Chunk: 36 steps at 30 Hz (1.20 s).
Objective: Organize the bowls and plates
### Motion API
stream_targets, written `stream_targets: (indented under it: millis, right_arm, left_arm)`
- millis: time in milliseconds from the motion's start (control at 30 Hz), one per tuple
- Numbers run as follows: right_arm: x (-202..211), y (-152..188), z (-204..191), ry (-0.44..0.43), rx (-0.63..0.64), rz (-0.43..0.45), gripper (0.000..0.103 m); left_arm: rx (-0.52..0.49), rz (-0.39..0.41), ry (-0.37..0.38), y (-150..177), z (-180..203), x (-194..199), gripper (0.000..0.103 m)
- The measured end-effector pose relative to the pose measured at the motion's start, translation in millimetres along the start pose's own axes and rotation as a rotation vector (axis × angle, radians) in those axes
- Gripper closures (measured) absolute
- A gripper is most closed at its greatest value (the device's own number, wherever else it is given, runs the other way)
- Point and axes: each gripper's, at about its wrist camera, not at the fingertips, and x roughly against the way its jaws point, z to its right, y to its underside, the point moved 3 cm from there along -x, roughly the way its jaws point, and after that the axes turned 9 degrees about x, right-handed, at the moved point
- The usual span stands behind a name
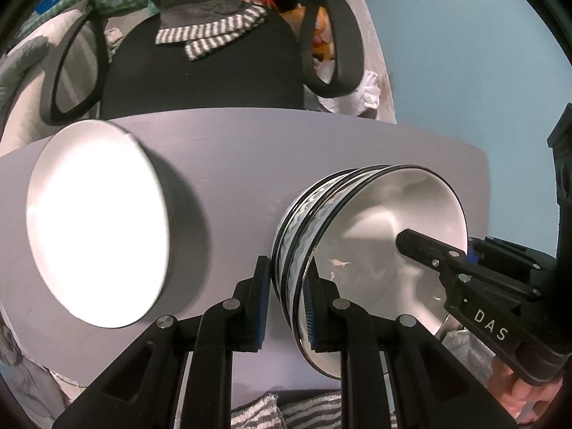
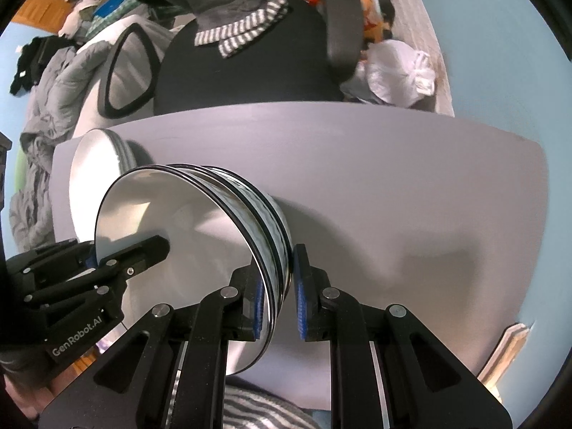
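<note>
Nested bowls (image 1: 361, 250) on table (image 1: 232, 164); both jaws straddle rim, apparently gripping; plate (image 1: 96, 221) alongside.

**Black Tongs, Blue Pads, Silver Pivots**

The left tongs (image 1: 286, 304) are matte black plastic linkages with round silver pivot pins at each joint and triangular cut-outs in the outer arms. Ribbed blue pads (image 1: 308, 316) line the inner faces of the fingers. The right tongs (image 2: 279, 304) have the same build: black arms, silver pins, blue ribbed pads (image 2: 299, 307). Seen from the left wrist view, the right tongs' body carries white "DAS" lettering and small screws. From the right wrist view, the left tongs' body reads "GenRobot.AI" in white. Bare skin of the right hand (image 1: 522, 389) shows beneath the "DAS" body.
</note>
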Motion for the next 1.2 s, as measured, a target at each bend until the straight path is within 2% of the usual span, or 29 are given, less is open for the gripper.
stream_targets:
  millis: [367,500,600,700,867,1200]
  right_arm:
    - [2,-20,-69,0.020,0.078,0.023,0.088]
    - [4,-27,-93,0.052,0.098,0.036,0.088]
    - [3,-31,-102,0.044,0.093,0.031,0.088]
    - [-1,-33,-109,0.073,0.090,0.030,0.088]
    - [-3,-30,-113,0.044,0.059,0.019,0.088]
    - [-19,-47,-158,0.036,0.102,0.010,0.088]
  left_arm:
    - [0.066,0.055,0.018,1,-69,35,0.087]
    - [0.087,0.044,0.045,4,-88,42,0.087]
    - [0.098,0.058,0.014,2,-93,45,0.087]
    - [0.100,0.055,0.019,-1,-96,45,0.087]
    - [0.076,0.055,0.015,-1,-105,51,0.087]
    - [0.121,0.070,-0.011,-7,-152,56,0.087]
